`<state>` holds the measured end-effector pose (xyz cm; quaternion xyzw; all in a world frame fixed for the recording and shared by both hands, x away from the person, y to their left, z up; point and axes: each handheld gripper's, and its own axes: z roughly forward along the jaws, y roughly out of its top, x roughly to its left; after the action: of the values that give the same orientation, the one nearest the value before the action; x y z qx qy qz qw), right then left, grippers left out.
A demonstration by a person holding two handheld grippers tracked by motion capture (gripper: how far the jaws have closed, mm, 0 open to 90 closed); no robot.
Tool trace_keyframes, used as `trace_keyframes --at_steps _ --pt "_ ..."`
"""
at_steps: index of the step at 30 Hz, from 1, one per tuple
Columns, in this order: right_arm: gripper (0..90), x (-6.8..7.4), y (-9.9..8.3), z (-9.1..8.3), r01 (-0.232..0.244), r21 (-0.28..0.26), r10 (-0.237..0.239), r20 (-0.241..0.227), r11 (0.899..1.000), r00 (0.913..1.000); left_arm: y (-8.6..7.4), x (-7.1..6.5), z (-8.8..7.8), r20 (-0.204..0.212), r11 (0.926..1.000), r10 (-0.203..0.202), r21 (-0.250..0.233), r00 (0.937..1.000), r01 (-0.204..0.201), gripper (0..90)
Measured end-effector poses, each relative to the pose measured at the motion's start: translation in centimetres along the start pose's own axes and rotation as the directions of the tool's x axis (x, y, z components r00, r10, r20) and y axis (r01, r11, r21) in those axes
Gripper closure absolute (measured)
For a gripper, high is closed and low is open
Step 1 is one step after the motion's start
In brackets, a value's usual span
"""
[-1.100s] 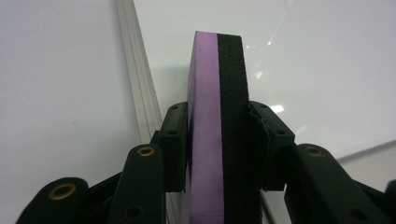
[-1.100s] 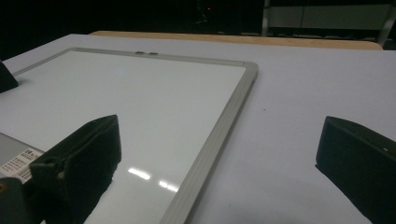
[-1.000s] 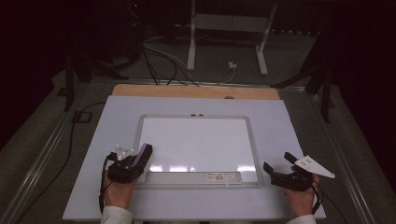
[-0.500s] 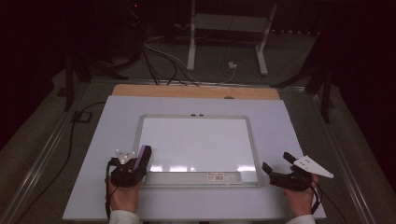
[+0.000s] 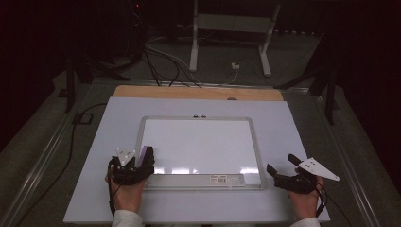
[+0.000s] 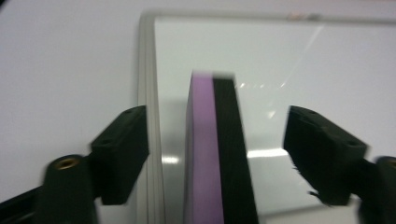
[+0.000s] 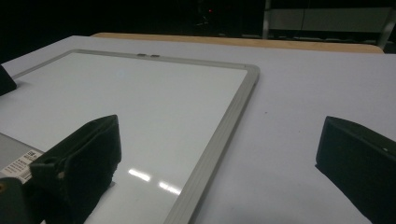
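Near the whiteboard's (image 5: 198,146) near-left corner, the left gripper (image 6: 215,140), jaws just parted, straddles the eraser (image 6: 217,154) untouched; right gripper (image 7: 219,158) gapes empty.

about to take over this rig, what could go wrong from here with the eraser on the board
1. The left tongs have just been opening; their pads stand clear of the eraser, which stands on its narrow edge on the whiteboard and might tip over.
2. It sits close to the board's left frame, so a regrasp could catch that rim.
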<state>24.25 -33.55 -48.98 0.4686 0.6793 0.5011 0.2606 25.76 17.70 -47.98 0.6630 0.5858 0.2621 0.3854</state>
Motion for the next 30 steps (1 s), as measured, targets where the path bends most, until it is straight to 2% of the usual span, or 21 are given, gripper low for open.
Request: trace_keyframes --at_steps 3,6,10,11,16,21,25,30 --pt "0.5 0.1 0.0 0.0 0.001 0.0 -0.001 0.0 1.0 1.0 1.0 1.0 -0.7 0.02 0.998 0.045 -0.046 0.9988 -0.044 13.7" --pt "0.5 0.1 0.0 0.1 0.002 0.002 -0.002 -0.002 1.0 1.0 1.6 2.5 -1.2 0.053 0.9956 0.055 -0.079 0.9971 -0.051 9.5" --pt "0.5 0.2 0.0 0.0 0.004 -0.001 -0.004 -0.001 1.0 1.0 2.2 4.1 -1.5 0.092 0.9899 0.094 -0.114 0.9913 -0.084 6.1" --pt "0.5 0.2 0.0 0.0 0.004 -0.002 -0.004 0.0 1.0 1.0 2.3 4.4 -1.6 0.105 0.9897 0.096 -0.116 0.9898 -0.083 5.0" --pt "0.5 0.2 0.0 0.1 0.006 -0.002 -0.006 -0.001 1.0 1.0 2.5 6.0 -1.8 0.119 0.9872 0.095 -0.139 0.9883 -0.078 2.2" --pt "0.5 0.2 0.1 0.0 0.01 -0.006 -0.01 -0.002 1.0 0.9999 2.3 7.3 -2.0 0.142 0.9812 0.125 -0.164 0.9819 -0.102 0.6" --pt "0.5 0.3 0.1 0.0 0.013 -0.012 -0.013 -0.003 1.0 0.9999 1.6 8.0 -2.2 0.164 0.9785 0.123 -0.185 0.9787 -0.092 0.6" --pt "0.5 0.4 0.1 0.1 0.02 -0.011 -0.02 -0.005 1.0 0.9998 0.6 8.7 -2.3 0.17 0.9746 0.114 -0.21 0.9788 -0.077 0.6"
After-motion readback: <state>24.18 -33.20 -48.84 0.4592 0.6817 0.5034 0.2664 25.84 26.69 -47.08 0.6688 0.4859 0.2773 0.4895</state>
